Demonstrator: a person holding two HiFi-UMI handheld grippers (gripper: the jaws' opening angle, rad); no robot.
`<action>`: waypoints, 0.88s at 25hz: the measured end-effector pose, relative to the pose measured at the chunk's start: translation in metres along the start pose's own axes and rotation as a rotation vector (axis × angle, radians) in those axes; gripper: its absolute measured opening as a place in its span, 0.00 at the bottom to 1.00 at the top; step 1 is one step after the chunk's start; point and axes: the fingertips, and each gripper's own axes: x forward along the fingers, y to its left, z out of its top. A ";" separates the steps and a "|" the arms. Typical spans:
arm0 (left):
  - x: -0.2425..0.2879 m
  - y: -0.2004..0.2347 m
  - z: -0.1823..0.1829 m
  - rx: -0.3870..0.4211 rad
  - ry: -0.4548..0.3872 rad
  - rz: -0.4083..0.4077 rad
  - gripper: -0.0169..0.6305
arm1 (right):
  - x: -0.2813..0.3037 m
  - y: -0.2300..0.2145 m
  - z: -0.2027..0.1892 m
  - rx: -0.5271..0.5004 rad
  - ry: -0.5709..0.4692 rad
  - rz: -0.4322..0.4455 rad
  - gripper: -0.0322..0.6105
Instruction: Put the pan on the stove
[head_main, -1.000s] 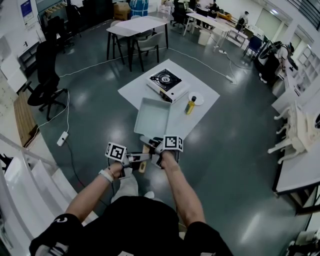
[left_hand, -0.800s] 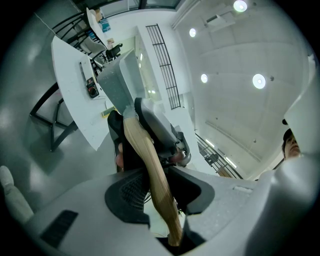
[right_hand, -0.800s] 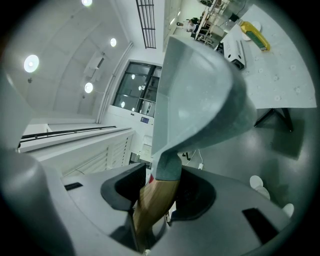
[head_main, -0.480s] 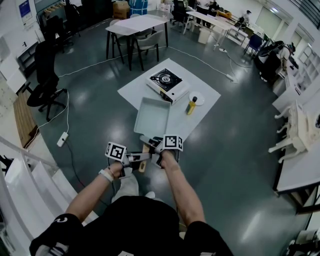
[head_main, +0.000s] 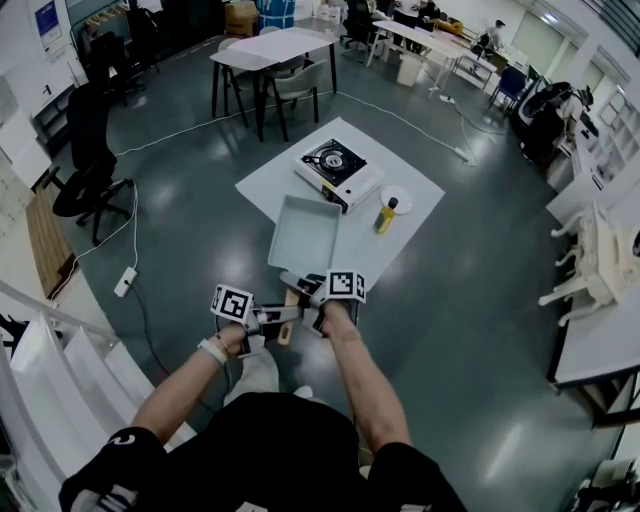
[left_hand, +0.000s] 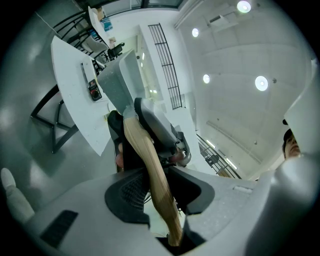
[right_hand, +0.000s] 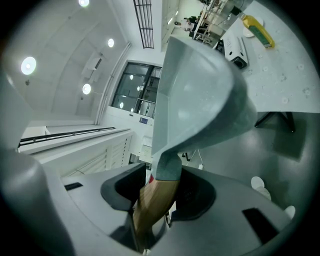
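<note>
You get bright, even light from round ceiling lamps (left_hand: 261, 83), soft glare on the floor (head_main: 505, 405), and fisheye bending at the edges.

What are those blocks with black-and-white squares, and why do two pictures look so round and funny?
A person wears a camera on the head, so the head view looks down at their own arms. Each hand holds a pinching tool with two jaws: the left gripper and the right gripper. The blocks with squares are part of these tools. Both grippers are clamped on the wooden handle of a grey square metal pan. The two round pictures come from little cameras riding on the grippers, looking along the jaws at that handle. Ahead stands a white square table with a white portable gas stove, a yellow bottle and a small white round plate.
</note>
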 end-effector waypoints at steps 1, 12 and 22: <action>-0.001 0.004 0.004 0.023 0.006 0.013 0.20 | 0.002 -0.001 0.003 0.001 0.000 -0.001 0.27; -0.001 0.009 0.035 -0.051 0.015 -0.042 0.20 | 0.020 -0.010 0.034 0.004 -0.019 -0.018 0.27; -0.008 0.036 0.076 -0.066 0.050 -0.036 0.20 | 0.049 -0.028 0.069 0.028 -0.040 -0.028 0.27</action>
